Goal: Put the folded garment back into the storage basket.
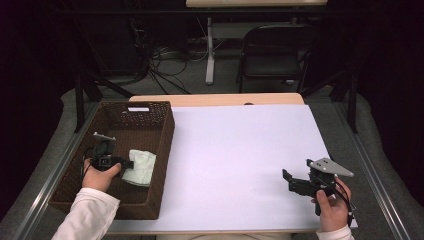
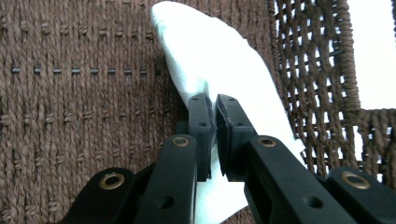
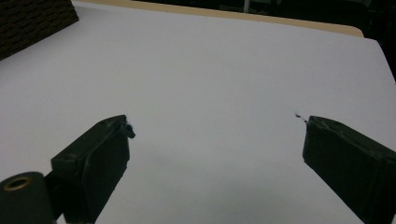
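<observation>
High view: one basket [image 1: 160,130] holds one white cloth [image 1: 140,167] pinched by left gripper [image 1: 131,163]; right gripper [image 1: 286,176] jaws spread

In the left gripper view the left tongs [image 2: 212,105] cover the middle of the white cloth [image 2: 210,56], perhaps pinching a fold; its lower end runs under them. The basket [image 1: 161,150] corner is cropped in the right gripper view.
</observation>
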